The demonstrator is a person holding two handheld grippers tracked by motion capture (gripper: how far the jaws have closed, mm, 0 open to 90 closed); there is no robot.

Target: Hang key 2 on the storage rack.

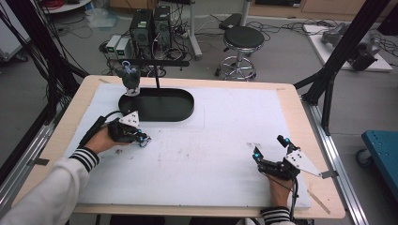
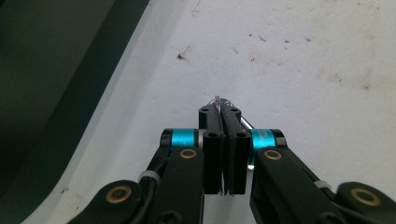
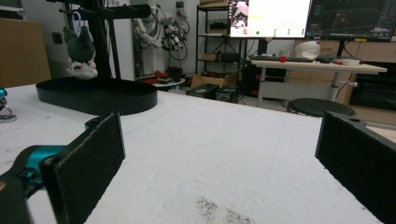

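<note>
- Pinching something small, the left gripper [image 1: 143,139] lay low on the white foam mat [image 1: 211,154] with its jaws pressed together; in the left gripper view [image 2: 223,116] a thin pale sliver and a silvery metal ring [image 2: 228,101] stuck out past the tips, and what the ring belonged to could not be told.
- The person's left hand [image 1: 104,139] wrapped the body of that gripper, a striped cuff [image 1: 85,158] and white sleeve behind it, the black cable curling off toward the table's left edge.
- Just beyond that gripper sat a black oval tray [image 1: 162,105], its dark rim [image 2: 60,93] running along the left of the left gripper view.
- From the tray rose a black stand with a crossbar [image 1: 155,62], and a small grey plush toy [image 1: 129,78] hung from it by a pale blue loop, over the tray's left end; the right gripper view caught the toy [image 3: 80,51] beside the post.
- The right gripper [image 1: 270,149] rested near the mat's front right corner, jaws spread wide with nothing between them; its two black pads [image 3: 88,163] stood far apart in its own view, bare mat between.
- The right hand [image 1: 279,191] held it from below, a grey three-cornered plate on top.
- The mat covered a pale wooden table [image 1: 305,122].
- Past the table stood a round black stool [image 1: 242,40] and computer boxes [image 1: 150,26] on the floor.
</note>
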